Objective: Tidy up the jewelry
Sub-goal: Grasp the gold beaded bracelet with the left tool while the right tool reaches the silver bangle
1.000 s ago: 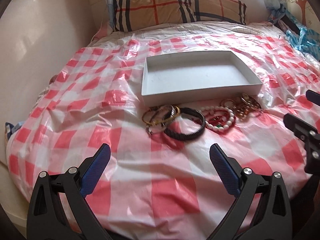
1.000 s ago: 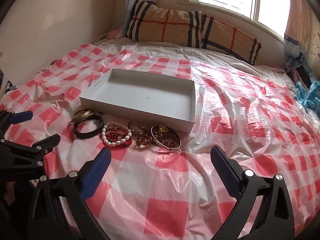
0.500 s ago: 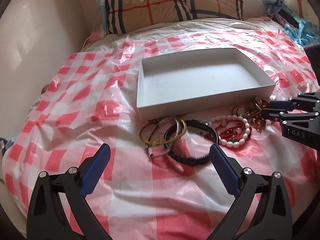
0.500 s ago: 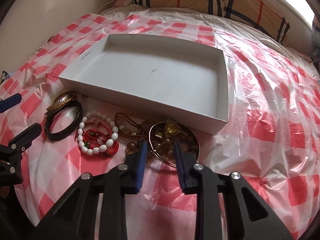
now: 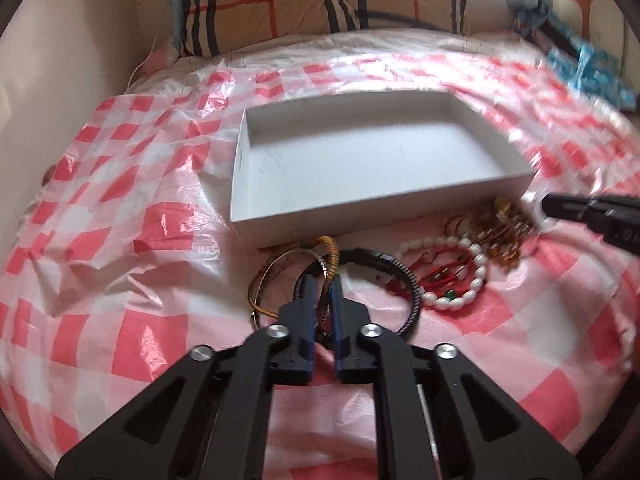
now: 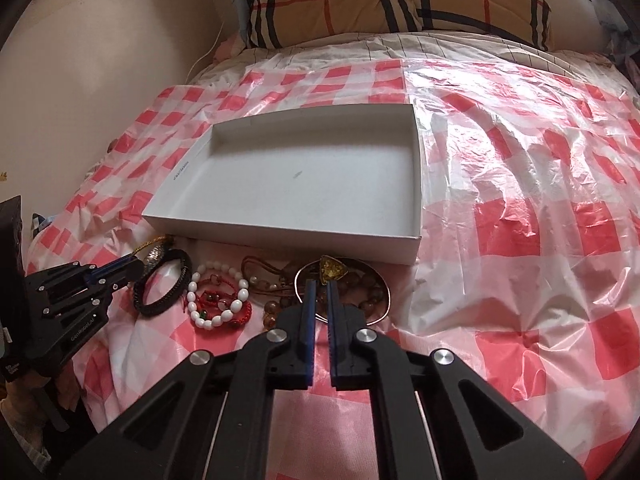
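An empty white shallow box [image 5: 372, 160] [image 6: 304, 184] lies on the bed. Jewelry lies in a row before its near wall. My left gripper [image 5: 323, 280] is shut on the gold bangles [image 5: 280, 276], beside the black braided bracelet [image 5: 396, 276]. It also shows in the right wrist view [image 6: 134, 268]. The white bead and red cord bracelet [image 5: 444, 268] [image 6: 218, 300] lies in the middle. My right gripper [image 6: 319, 286] is shut on the thin ring necklace with an amber pendant [image 6: 334, 272], among brown bead strands [image 5: 496, 232].
The bed has a red and white checked plastic sheet [image 6: 520, 200]. A plaid pillow [image 5: 320, 0] lies at the head. A cream wall [image 6: 100, 60] runs along the left. Blue cloth [image 5: 588, 68] lies at the far right.
Both grippers moved down and forward to the jewelry. The left gripper went from open to shut on the gold bangles. The right gripper closed further on the ring necklace.
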Motion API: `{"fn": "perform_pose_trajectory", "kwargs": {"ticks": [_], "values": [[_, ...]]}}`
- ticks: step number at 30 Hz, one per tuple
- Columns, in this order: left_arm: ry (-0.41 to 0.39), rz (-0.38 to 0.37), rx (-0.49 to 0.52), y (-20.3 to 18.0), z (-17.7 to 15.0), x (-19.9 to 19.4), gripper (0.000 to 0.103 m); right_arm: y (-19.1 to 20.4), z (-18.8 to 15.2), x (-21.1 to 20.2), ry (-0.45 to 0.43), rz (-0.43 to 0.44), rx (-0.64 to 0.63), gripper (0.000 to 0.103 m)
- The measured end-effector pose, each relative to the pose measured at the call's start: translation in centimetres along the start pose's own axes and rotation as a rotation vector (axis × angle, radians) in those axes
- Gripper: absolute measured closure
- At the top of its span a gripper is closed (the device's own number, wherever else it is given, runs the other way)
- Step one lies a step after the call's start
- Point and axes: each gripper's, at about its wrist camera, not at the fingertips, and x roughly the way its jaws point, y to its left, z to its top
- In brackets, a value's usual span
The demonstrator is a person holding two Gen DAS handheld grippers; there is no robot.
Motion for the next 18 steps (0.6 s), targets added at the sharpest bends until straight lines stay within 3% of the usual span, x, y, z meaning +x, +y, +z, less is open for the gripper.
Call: {"fn": "perform_pose_trajectory", "kwargs": {"ticks": [1,2,3,4,10,11,12,13,16,18], "values": [[-0.016,-0.03,-0.026,0.4,0.0,-0.4,0.1,0.3,0.0,-0.2,-0.009,-0.005,-0.012,0.096],[-0.032,-0.057,-0.053,0.8,-0.1,-0.9,0.1,0.5,0.0,-0.1,-0.007,-0.01,-0.019,0.084],[-0.048,-0.072,-0.078,1.2,-0.2,-1.3,0.1,0.7,-0.1,0.3,0.006,-0.017,-0.026,0.069],[-0.054,-0.075,-0.088,1.5,-0.3,-1.5,0.1,0.8,-0.3,0.6,0.008,-0.023,-0.037,0.044],[-0.016,-0.059,-0.105,1.9,-0.6,-0.8,0.099,3.1,-0.5,3.1,0.053,-0.094,-0.166,0.04],[-0.019,-0.054,-0.094,1.7,-0.6,-0.8,0.099,3.2,-0.7,3.6,0.067,-0.101,-0.177,0.047],[-0.024,-0.049,-0.079,1.4,-0.6,-0.9,0.099,3.4,-0.9,4.0,0.083,-0.107,-0.187,0.061],[-0.03,-0.046,-0.068,1.3,-0.6,-1.0,0.099,3.4,-1.0,4.3,0.101,-0.109,-0.19,0.086],[-0.059,-0.059,-0.069,1.4,-0.5,-1.6,0.1,2.5,-0.8,3.5,0.085,-0.062,-0.142,0.099],[-0.08,-0.094,-0.094,1.7,-0.5,-2.2,0.1,1.6,-0.4,2.6,0.061,-0.01,-0.082,0.1]]}}
